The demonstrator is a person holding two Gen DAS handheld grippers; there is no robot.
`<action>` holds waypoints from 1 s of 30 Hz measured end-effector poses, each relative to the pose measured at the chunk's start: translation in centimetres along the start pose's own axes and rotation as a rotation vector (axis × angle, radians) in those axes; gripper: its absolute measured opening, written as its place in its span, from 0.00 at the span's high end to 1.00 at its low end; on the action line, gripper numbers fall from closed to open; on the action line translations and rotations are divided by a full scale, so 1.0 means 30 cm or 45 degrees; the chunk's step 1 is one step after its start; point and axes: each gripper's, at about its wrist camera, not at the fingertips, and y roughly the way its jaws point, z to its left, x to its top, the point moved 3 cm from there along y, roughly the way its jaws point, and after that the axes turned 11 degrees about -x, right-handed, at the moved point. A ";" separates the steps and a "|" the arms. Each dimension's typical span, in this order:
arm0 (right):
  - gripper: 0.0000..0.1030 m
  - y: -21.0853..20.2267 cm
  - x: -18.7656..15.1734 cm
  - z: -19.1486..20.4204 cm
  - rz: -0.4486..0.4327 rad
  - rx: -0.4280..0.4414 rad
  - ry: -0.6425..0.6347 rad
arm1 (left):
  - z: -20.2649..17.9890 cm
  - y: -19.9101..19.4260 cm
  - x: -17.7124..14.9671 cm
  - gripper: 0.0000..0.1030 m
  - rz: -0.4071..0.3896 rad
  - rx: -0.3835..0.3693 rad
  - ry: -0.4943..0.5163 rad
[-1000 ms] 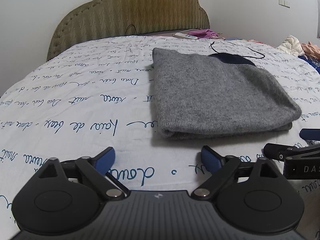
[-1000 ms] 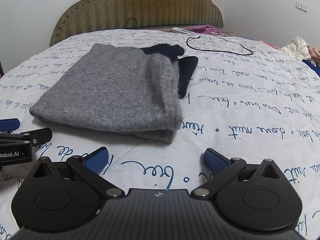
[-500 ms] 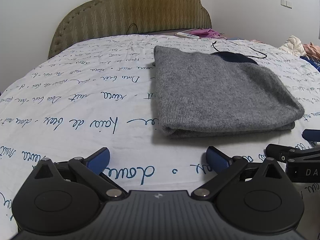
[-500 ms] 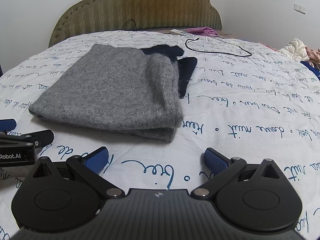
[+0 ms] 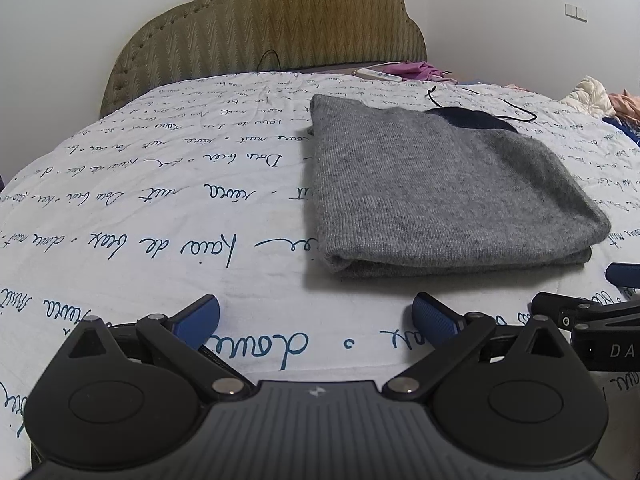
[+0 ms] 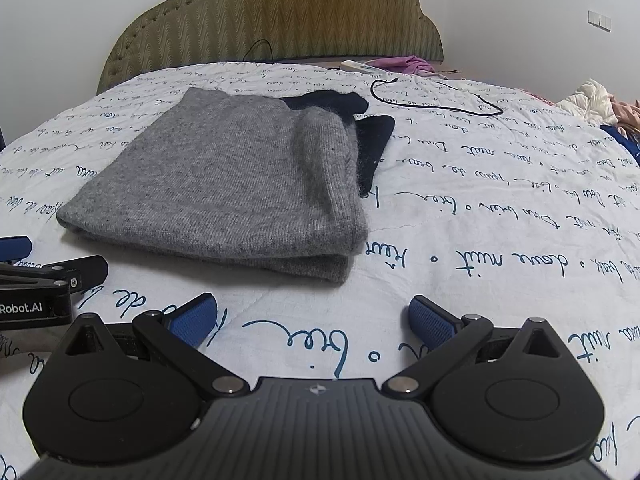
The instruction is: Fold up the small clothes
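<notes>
A gray sweater [image 5: 440, 188] lay folded flat on a white bedsheet [image 5: 160, 200] with blue writing on it. A dark blue part [image 5: 476, 120] peeked out at its far edge. The left gripper [image 5: 316, 318] sat low in front, its two blue fingers [image 5: 199, 317] spread wide with nothing between them, only sheet. It was near the sweater's front edge but did not touch it. The right gripper [image 5: 592, 304] poked in from the right side, just beside the sweater's corner. Behind the bed stood a tan headboard [image 5: 272, 24]. A thin black cord [image 5: 480, 104] lay past the sweater. A white remote [image 5: 378, 75] and some pink cloth [image 5: 416, 70] sat far back.
</notes>
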 end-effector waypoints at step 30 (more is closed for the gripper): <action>0.00 -0.003 -0.010 0.006 -0.023 -0.007 0.001 | 0.002 0.001 -0.001 0.00 0.009 -0.001 0.004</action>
